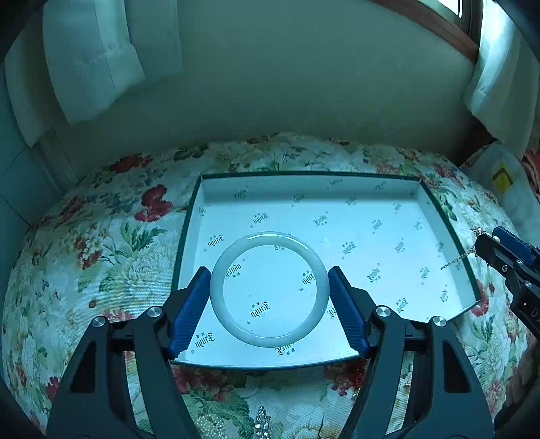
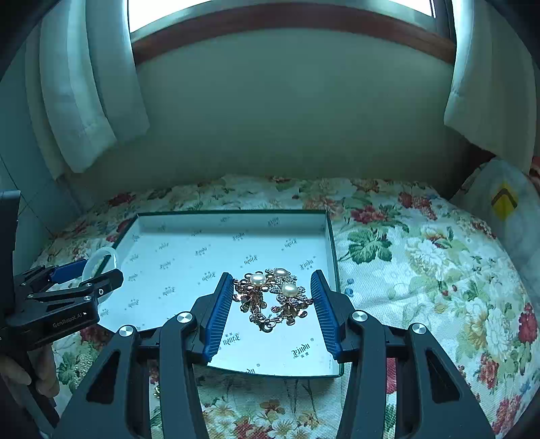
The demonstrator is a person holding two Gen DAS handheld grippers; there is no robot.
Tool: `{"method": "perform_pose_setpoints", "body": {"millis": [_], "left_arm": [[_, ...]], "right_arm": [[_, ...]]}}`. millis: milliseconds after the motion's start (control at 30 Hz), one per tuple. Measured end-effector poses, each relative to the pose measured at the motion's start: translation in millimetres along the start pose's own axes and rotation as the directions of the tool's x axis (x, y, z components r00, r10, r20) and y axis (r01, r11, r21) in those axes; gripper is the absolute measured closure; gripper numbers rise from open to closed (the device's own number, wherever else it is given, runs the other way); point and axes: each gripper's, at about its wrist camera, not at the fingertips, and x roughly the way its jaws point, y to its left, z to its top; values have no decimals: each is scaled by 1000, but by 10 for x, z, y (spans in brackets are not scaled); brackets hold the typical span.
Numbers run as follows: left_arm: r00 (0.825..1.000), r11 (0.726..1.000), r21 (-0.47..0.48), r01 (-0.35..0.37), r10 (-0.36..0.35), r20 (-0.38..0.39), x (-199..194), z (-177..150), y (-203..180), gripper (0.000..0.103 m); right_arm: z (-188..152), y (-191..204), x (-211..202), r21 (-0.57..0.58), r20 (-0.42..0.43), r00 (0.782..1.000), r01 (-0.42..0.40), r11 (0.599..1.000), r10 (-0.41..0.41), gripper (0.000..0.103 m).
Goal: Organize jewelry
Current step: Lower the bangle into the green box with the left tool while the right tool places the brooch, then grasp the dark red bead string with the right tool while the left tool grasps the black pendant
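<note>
A shallow open box [image 1: 449,216], white inside with a repeated printed logo and a dark green rim, lies on a bed covered by a floral spread [image 1: 111,256].

The left gripper [image 1: 270,297] points down over the box's near side. Its jaws stand fairly wide, and the blue pads [image 1: 190,307] press on opposite sides of a pale, milky bangle [image 1: 270,238]. The bangle lies nearly flat between them, and the box's printed floor shows through its middle. Whether it touches that floor I cannot tell. In the right wrist view the same bangle [image 2: 90,266] shows at the box's left edge, in the jaws of the left gripper [image 2: 98,270], with a hand [image 2: 44,375] on the handle below.

The right gripper [image 2: 271,304] is over the box's near right corner. Its jaws are about half open and closed on a cluster of gold-toned jewelry [image 2: 270,300]: three pearls in ornate flower-like settings, with a bit of chain and a clasp hanging at the near end. The pads [image 2: 219,314] touch the cluster on both sides. From the left wrist view the right gripper [image 1: 486,246] appears at the box's right edge, a thin chain [image 1: 457,261] dangling from it across the rim.

Beyond the box are a plain wall, white curtains [image 2: 77,101] and a window with a wooden sill [image 2: 290,23].
</note>
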Motion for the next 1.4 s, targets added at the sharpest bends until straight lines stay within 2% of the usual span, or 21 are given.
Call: {"method": "perform_pose_setpoints", "body": {"millis": [167, 400, 567, 633, 700, 867, 1033, 1400], "left_arm": [[998, 1000, 26, -12, 13, -60, 323, -128, -15, 32], [994, 1000, 11, -21, 23, -109, 541, -242, 55, 32], [995, 999, 32, -31, 33, -90, 563, -253, 35, 31], [996, 999, 39, -34, 37, -84, 554, -238, 22, 24], [996, 999, 37, -25, 28, -83, 539, -232, 17, 22], [996, 999, 38, -19, 22, -84, 439, -240, 28, 16], [998, 1000, 28, -12, 14, -69, 192, -277, 44, 16], [996, 1000, 4, -5, 5, -92, -378, -771, 75, 16]], "right_arm": [[-169, -40, 334, -4, -74, 997, 3, 1000, -3, 55], [-313, -63, 556, -2, -131, 991, 4, 1000, -4, 55], [-352, -63, 621, -7, -147, 989, 5, 1000, -6, 54], [-353, -51, 626, -14, -149, 989, 5, 1000, -7, 53], [-346, -51, 615, -5, -140, 990, -2, 1000, 1, 50], [-301, -52, 484, 9, -122, 992, -9, 1000, 10, 47], [-306, -4, 235, 22, -113, 993, -26, 999, 29, 47], [-756, 219, -372, 26, -154, 985, -70, 997, 73, 47]]}}
